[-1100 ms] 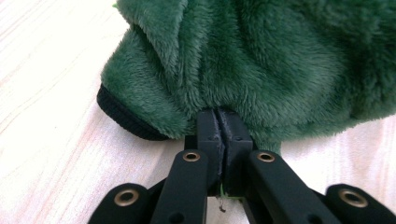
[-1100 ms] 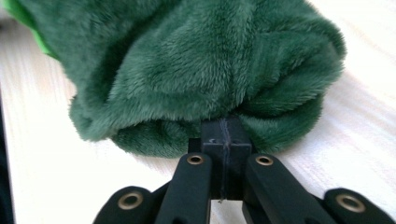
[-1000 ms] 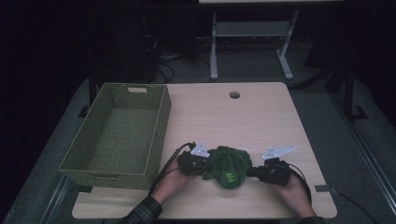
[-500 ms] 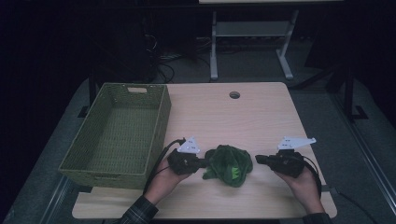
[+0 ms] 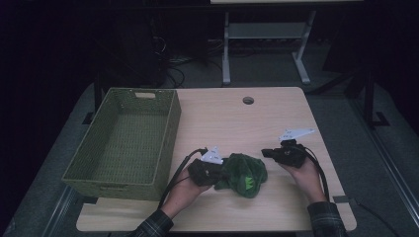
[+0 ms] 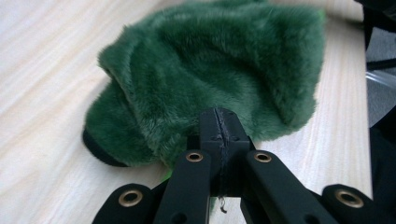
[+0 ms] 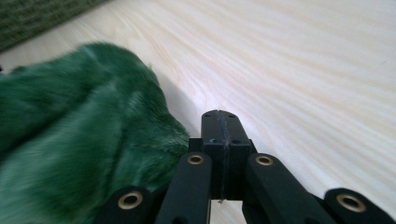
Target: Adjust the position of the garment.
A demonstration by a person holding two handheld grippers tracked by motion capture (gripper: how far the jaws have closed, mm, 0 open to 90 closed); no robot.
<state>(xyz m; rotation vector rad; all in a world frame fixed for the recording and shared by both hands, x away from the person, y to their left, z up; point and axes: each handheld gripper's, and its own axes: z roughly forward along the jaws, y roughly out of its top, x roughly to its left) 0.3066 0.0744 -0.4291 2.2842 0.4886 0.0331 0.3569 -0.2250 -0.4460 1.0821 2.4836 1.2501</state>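
The left gripper point(image 5: 221, 172) has its jaws pressed together against the near fold of the green plush cloth point(image 5: 243, 174), though whether any fur is pinched between them I cannot tell; the right gripper point(image 5: 267, 152) is closed on nothing and stands apart from the cloth on its other side. The cloth lies bunched near the worktop's point(image 5: 276, 113) front edge, about midway along it. The woven basket point(image 5: 165, 136) at the left edge holds nothing (likely the destination), so, as I judge it, the carrying is all still to do.

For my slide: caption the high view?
Left gripper at green plush toy; right gripper apart, beside wicker basket.
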